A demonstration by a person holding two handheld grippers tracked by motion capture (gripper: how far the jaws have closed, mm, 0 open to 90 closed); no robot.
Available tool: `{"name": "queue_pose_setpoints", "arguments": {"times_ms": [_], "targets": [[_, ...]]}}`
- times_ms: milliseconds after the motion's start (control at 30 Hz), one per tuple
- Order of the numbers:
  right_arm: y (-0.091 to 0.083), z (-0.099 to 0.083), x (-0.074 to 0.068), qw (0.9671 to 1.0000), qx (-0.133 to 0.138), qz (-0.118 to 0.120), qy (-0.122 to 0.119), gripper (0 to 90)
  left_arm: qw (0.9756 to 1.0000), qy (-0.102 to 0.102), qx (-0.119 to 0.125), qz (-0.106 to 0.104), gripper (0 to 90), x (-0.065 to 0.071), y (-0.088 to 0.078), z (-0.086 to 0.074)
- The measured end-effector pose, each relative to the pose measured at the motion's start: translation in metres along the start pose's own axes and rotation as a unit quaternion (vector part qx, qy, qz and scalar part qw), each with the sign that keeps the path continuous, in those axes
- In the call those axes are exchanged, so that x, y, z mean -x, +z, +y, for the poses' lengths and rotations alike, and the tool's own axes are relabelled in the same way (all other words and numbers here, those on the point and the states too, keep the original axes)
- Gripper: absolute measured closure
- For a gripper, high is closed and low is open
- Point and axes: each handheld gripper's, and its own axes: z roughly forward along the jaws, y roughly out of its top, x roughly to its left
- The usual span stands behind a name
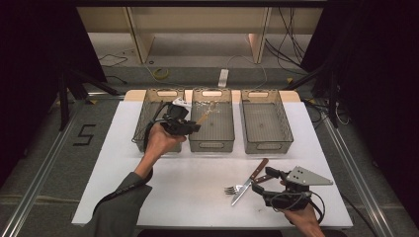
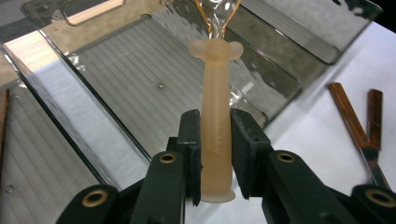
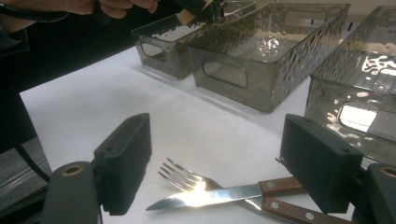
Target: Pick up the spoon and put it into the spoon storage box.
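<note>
Left gripper (image 2: 215, 135): jaws clamped on the pale handle of a plastic spoon (image 2: 215, 116), held above the middle bin (image 1: 212, 126), bowl end pointing over it. Bowl is clear amber, cut off at the top edge of the left gripper view. Left bin (image 1: 148, 111) and right bin (image 1: 264, 126) flank it with narrow gaps.

Right gripper (image 3: 219, 163): jaws wide apart, nothing between the pads, low above the fork (image 3: 182, 179) and knife (image 3: 210, 196), which cross on the white table (image 1: 173, 182). Open table around them.
</note>
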Motion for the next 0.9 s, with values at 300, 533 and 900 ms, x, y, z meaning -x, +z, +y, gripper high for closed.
{"name": "queue_pose_setpoints", "arguments": {"times_ms": [300, 533, 900], "targets": [[0.000, 0.000, 0.000, 1.0000, 0.000, 0.001, 0.000, 25.6, 0.9999, -0.014, -0.005, -0.001, 74.0, -0.003, 0.014, 0.010], [0.000, 0.000, 0.000, 1.0000, -0.001, 0.001, 0.000, 25.6, 0.9997, -0.024, -0.008, 0.002, 74.0, -0.006, 0.023, 0.016], [0.000, 0.000, 0.000, 1.0000, 0.000, 0.002, 0.000, 25.6, 0.9992, -0.039, -0.009, 0.005, 73.9, -0.005, 0.035, 0.022]]}}
